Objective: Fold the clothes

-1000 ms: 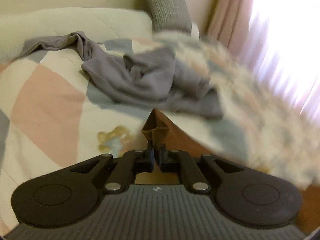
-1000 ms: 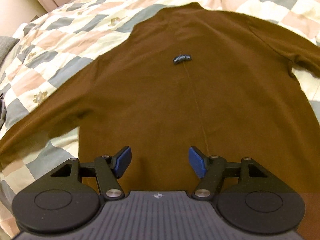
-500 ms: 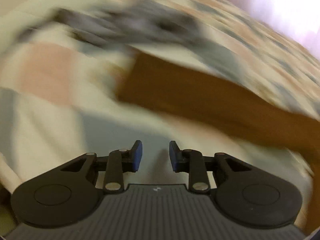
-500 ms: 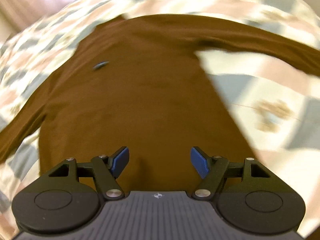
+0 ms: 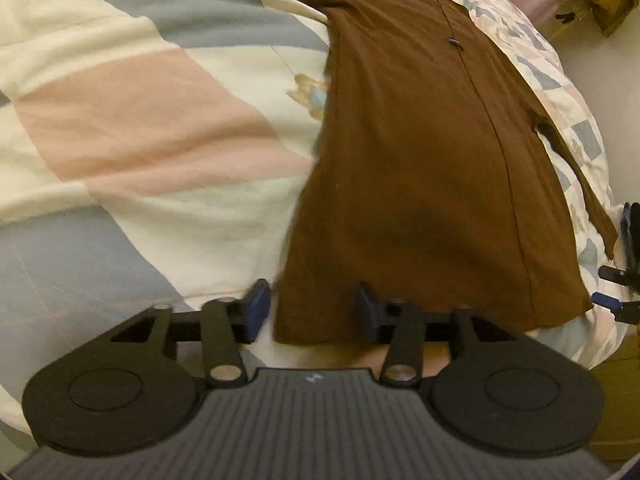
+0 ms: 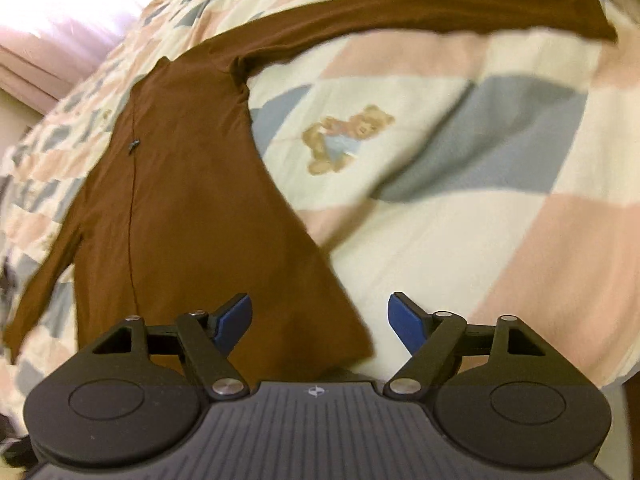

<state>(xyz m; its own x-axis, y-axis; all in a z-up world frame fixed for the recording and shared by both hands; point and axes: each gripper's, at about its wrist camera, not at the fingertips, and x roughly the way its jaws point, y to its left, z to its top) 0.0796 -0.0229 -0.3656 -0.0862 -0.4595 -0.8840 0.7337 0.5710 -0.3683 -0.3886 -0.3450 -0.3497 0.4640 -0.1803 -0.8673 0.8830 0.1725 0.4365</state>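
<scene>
The left gripper (image 5: 308, 308) had let go of the sleeve tip it pinched a second before and swung down to the hem of the shirt (image 5: 420, 160); its jaws now stood spread, straddling the hem's left corner without closing on it. The right gripper (image 6: 320, 320) had slid from the middle of the hem to the right corner, jaws wide apart, holding nothing. The shirt lay flat on the quilt (image 5: 140, 120), both sleeves stretched out to the sides, a small dark tag (image 6: 133, 145) on its centre seam. To me the spreading looked finished: with a gripper at each lower corner, the next step was probably to pinch both and carry the hem up toward the collar.
</scene>
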